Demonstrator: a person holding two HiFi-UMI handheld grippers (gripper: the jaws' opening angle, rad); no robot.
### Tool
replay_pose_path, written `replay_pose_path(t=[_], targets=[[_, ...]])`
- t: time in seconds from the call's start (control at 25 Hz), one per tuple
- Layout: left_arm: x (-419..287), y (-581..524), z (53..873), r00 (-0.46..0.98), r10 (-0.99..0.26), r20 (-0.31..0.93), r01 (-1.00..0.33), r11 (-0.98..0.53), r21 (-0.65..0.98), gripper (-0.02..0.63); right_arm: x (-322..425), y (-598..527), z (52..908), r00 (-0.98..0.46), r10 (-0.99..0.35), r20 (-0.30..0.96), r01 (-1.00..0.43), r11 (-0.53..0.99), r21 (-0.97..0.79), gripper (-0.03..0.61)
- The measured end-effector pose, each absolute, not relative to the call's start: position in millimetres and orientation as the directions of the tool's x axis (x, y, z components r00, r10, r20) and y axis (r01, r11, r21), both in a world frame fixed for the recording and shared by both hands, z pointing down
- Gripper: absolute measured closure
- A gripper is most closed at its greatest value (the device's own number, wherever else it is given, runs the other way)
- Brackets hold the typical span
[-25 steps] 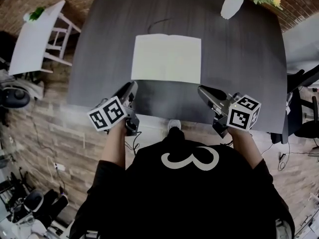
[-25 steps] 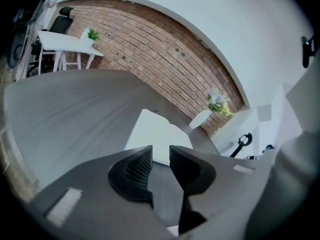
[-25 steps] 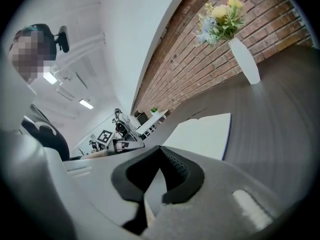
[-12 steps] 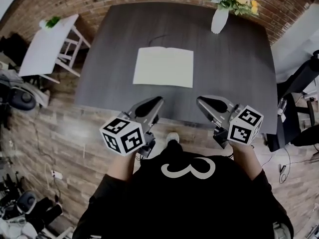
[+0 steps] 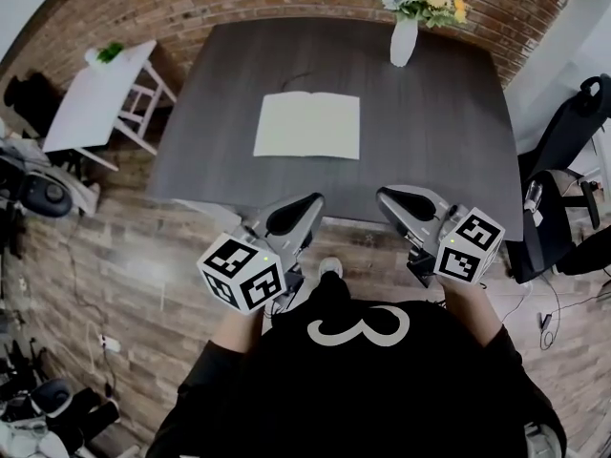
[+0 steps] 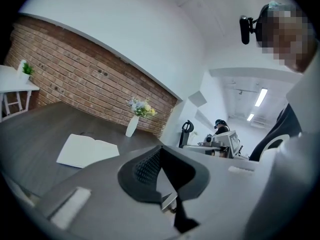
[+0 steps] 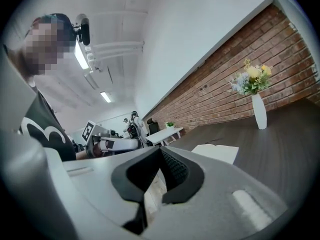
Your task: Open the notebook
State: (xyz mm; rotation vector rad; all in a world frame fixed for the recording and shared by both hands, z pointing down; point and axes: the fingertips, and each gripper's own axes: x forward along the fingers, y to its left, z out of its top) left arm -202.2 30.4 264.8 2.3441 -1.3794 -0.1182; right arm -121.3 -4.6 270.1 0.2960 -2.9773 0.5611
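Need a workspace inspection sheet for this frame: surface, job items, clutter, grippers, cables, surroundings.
Surface: dark table, level.
Job's things: notebook lies open mid-table, with neither gripper touching it.
Clutter: white vase of flowers at the far edge; a thin dark line beyond the notebook, unidentifiable.
Grippers: left gripper jaws just closed together, empty; right gripper shut, empty; both at the table's near edge.
Cables: loose floor cables at right.
Surroundings: white side table left, black chair right, brick wall behind.
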Motion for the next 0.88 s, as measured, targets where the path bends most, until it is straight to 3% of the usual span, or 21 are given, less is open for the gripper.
replay_pose_path(t=[0.88], targets=[[-163, 61, 237, 0.524, -0.845, 0.108, -0.82, -0.466, 0.332, 0.603, -98, 32, 240, -0.981, -0.168, 0.1, -0.19, 0.938, -0.289, 0.578]])
